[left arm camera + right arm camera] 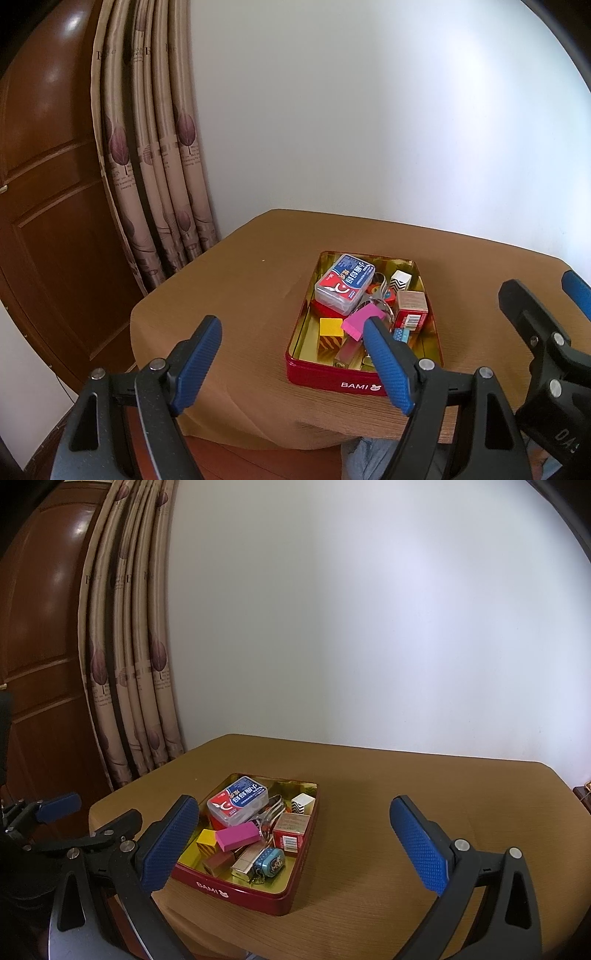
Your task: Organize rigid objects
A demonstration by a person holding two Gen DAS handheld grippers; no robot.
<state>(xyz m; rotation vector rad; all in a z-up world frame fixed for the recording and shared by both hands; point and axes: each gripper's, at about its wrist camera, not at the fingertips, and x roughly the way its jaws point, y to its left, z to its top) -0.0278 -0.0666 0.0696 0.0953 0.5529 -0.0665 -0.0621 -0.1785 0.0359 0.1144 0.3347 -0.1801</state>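
Observation:
A red BAMI tin [332, 384] [236, 888] with a gold inside sits on the brown table. It holds several small things: a clear floss box with a red and blue label [345, 282] [238, 799], a pink block [360, 321] [236, 836], a yellow block [330, 326] [205, 838], a red carton [410, 308] [291, 830], a zigzag cube [400, 280] [302, 803], a blue oval tin [272, 862]. My left gripper [291, 365] is open and empty, near the tin's front left. My right gripper [295, 849] is open and empty, in front of the tin.
The table [240, 295] [406, 812] stands against a white wall. A patterned curtain [155, 166] [125, 664] and a dark wooden door [44, 206] are at the left. The right gripper shows at the right edge of the left wrist view [543, 332].

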